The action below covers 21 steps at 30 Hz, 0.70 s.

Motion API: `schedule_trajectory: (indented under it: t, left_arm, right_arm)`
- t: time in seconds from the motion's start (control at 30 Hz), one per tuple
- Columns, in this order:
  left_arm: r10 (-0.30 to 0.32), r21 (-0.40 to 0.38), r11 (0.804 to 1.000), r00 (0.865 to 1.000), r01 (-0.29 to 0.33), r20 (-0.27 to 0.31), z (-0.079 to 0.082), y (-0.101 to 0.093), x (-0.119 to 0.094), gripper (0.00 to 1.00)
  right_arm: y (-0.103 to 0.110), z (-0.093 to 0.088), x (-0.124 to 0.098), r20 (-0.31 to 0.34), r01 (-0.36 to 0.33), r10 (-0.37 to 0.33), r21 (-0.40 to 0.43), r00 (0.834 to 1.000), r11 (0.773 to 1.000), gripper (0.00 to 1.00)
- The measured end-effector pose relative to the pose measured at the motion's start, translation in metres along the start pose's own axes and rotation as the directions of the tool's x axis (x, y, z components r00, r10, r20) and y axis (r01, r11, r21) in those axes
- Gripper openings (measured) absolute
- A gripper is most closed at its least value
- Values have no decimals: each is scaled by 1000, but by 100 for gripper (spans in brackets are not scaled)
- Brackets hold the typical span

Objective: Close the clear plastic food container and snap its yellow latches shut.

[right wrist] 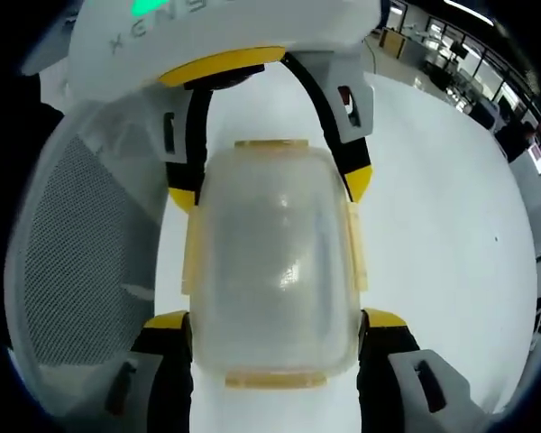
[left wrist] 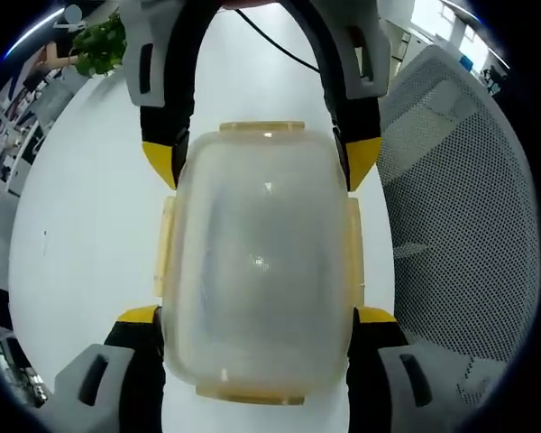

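The clear plastic food container [left wrist: 257, 262] [right wrist: 275, 262] hangs over the white table [left wrist: 81, 234] [right wrist: 442, 207], lid on, seen flat-on. Pale yellow latches [left wrist: 354, 244] [right wrist: 191, 253] run along its long sides, and more sit at both ends. My left gripper [left wrist: 257, 316] clamps the container's near end, its yellow-tipped jaws pressed on either side. My right gripper [left wrist: 261, 161] grips the far end the same way. In the right gripper view the right gripper [right wrist: 275, 320] holds the near end and the left gripper [right wrist: 269, 185] the far one. Whether the latches are snapped down I cannot tell.
A grey mesh chair back [left wrist: 460, 207] [right wrist: 81, 253] stands beside the table. A black cable [left wrist: 279, 45] trails across the tabletop. A green plant [left wrist: 104, 45] sits at the table's far edge, with office desks [right wrist: 469, 81] behind.
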<state>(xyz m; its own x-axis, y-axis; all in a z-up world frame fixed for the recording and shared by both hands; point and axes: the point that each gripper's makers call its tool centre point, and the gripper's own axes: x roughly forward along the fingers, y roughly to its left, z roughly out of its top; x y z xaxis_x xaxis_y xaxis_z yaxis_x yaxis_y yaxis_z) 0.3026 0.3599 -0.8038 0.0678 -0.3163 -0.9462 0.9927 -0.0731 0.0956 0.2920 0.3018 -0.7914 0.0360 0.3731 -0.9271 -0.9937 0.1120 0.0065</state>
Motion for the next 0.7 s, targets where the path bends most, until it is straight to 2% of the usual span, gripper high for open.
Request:
schedule_trajectory:
  t: [0.3, 0.5, 0.7]
  left_arm:
    - [2, -20, 1000, 1000, -2, 14, -11, -4, -4, 84]
    - [4, -32, 999, 1000, -4, 10, -19, -8, -6, 85]
    - [0, -38, 999, 1000, 0, 11, -27, -13, -9, 85]
  right_arm:
    - [4, 11, 5, 5, -8, 8, -12, 1000, 1000, 75]
    - [7, 19, 9, -26, -16, 15, -23, 1000, 1000, 75]
    - [13, 25, 12, -24, -14, 13, -23, 1000, 1000, 76]
